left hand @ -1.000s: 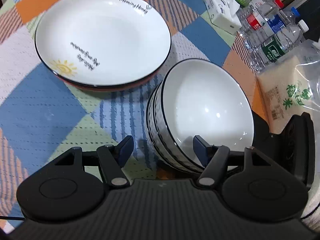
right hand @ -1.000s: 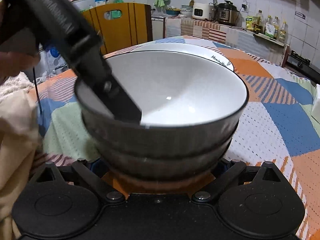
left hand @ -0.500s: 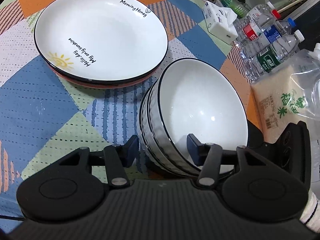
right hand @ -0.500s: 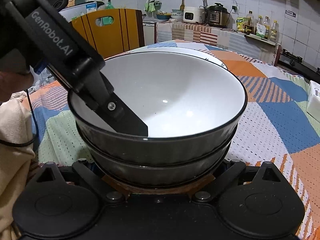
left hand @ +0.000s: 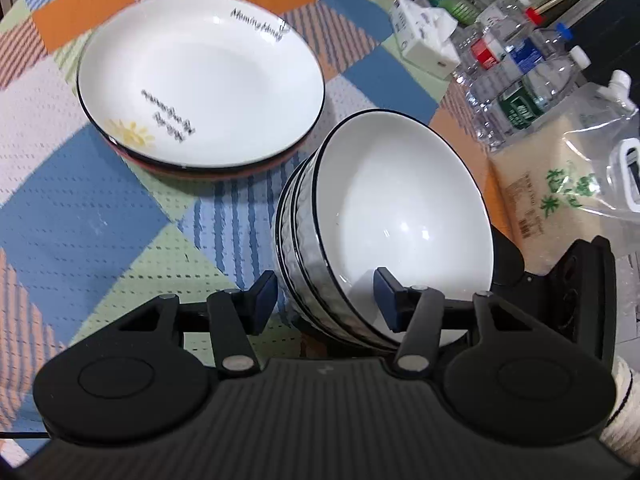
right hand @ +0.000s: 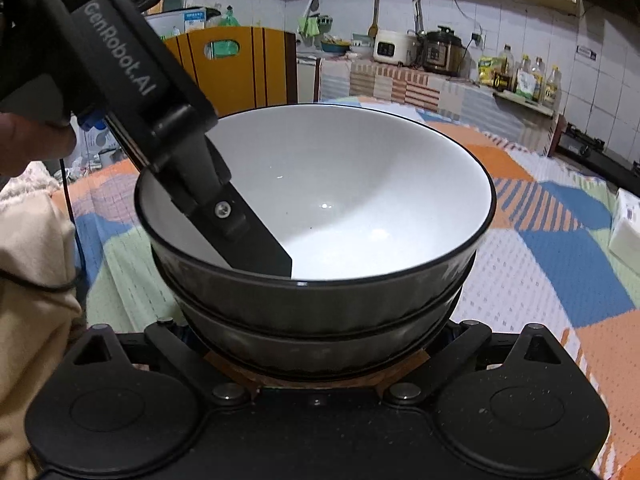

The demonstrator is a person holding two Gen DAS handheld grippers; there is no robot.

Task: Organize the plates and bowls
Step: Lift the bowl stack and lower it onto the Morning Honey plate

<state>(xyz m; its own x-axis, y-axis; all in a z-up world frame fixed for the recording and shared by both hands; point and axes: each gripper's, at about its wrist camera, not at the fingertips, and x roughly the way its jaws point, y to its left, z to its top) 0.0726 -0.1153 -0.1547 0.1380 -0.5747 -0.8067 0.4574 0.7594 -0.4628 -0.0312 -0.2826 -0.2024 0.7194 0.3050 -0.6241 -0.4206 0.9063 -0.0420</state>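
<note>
The stack of bowls (left hand: 384, 224) sits on the bench (left hand: 80, 208), just beside the stacked plates (left hand: 200, 92). The left gripper (left hand: 326, 294) straddles the bowls' near wall, 1 finger inside and 1 outside; its fingers have just been closing, and look clamped on it. The right gripper (right hand: 320, 344) sits low against the stack (fingertips hidden, so I cannot tell its grip).

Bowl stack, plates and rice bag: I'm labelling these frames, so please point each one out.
Bowl stack (left hand: 404, 200), left wrist view, inside of the top bowl.
Plates (left hand: 208, 80), left wrist view, white centre of the top plate.
Rice bag (left hand: 544, 184), left wrist view, printed front.
</note>
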